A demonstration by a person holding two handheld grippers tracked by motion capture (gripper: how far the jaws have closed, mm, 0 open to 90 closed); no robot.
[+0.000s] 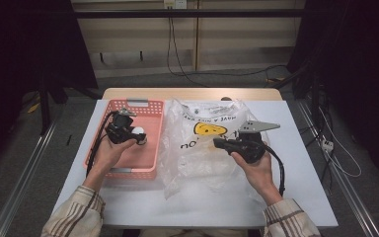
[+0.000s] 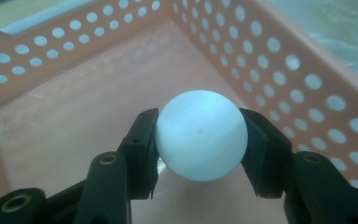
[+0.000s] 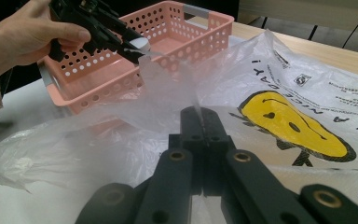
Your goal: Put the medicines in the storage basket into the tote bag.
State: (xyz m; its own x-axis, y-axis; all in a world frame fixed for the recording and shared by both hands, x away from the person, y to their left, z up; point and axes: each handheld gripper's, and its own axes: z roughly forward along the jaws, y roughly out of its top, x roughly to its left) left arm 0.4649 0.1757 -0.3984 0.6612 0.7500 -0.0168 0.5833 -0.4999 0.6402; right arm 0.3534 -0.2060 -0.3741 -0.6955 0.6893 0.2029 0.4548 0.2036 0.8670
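A white ball (image 2: 200,135) sits between the jaws of my left gripper (image 2: 199,142), whose pads press on both its sides. It hangs just above the floor of the pink perforated basket (image 2: 74,107). From above, that gripper (image 1: 140,136) is over the basket (image 1: 133,160) at the table's left, with the ball (image 1: 139,131) at its tip. My right gripper (image 3: 200,116) is shut on a pinched fold of the clear plastic bag (image 3: 261,84) printed with a yellow smiley. In the high view the right gripper (image 1: 218,143) lies across the bag (image 1: 197,158).
The bag spreads over the middle of the white table (image 1: 306,197), right beside the basket. A wooden strip (image 1: 187,93) runs along the table's far edge. Cables (image 1: 172,49) hang behind it. Dark stands flank both sides.
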